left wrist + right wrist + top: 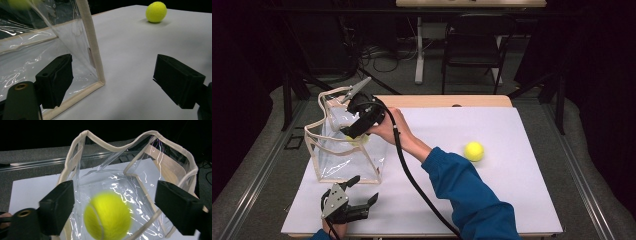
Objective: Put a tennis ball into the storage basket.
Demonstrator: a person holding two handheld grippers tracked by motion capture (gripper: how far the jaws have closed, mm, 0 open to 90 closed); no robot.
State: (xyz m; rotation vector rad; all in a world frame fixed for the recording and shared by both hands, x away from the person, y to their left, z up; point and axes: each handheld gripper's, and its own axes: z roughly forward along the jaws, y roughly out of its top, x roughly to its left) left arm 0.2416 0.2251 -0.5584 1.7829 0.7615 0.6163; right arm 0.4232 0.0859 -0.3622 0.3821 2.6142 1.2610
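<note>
Hanging over the clear bag (pixel 130 165) on the table's left, the right gripper (pixel 115 205) has let go; its tennis ball (pixel 108 216) sits blurred between the released jaws, touching neither, inside the bag's mouth.

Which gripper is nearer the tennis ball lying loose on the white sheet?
Left, narrowly. The left gripper sits at the near edge, well left of the loose tennis ball; the right gripper hangs over the clear bag, farther left.
</note>
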